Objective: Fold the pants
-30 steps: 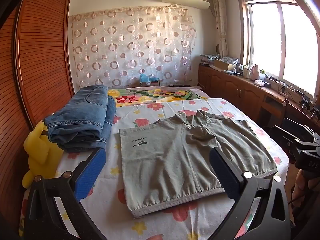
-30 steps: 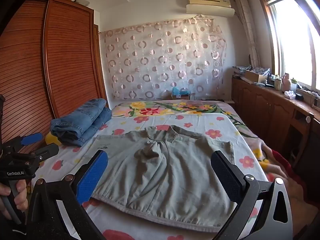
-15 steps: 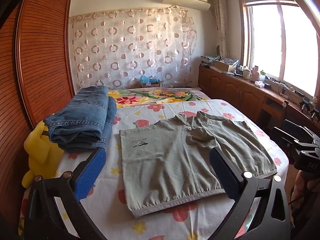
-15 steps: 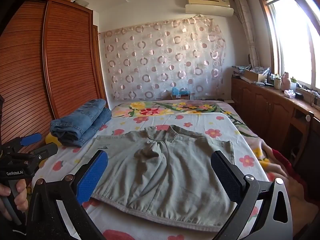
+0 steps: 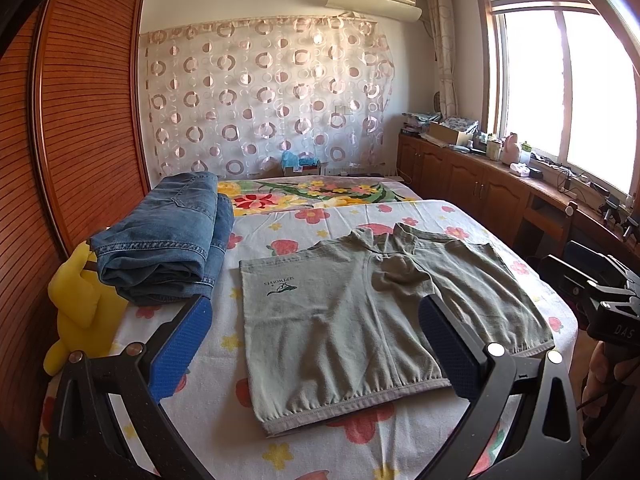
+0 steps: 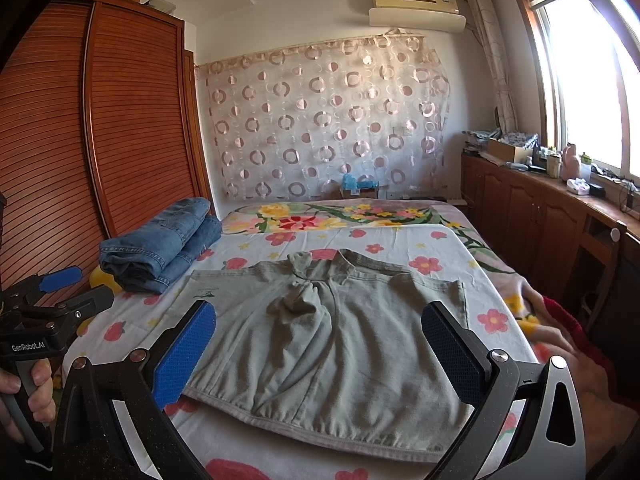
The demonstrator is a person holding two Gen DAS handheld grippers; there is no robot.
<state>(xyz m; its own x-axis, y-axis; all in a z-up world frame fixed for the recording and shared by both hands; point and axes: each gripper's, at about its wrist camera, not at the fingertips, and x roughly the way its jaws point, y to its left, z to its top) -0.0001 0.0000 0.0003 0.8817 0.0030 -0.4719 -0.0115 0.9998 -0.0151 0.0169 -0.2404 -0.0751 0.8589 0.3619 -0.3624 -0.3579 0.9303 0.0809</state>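
Right wrist view shows your right gripper (image 6: 318,344) wide and empty above the grey-green shorts (image 6: 340,344) spread flat on the bed (image 6: 400,248); the left gripper (image 5: 314,344) likewise. Grabbing only the top layer would bunch the fold.

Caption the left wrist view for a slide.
Open left gripper above grey-green cotton shorts spread flat on floral bedsheet, folded blue denim jeans beside.

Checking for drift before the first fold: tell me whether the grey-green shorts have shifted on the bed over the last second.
No. The grey-green shorts lie in the same spot beside the folded jeans, with their hem across the same flowers on the bedsheet.
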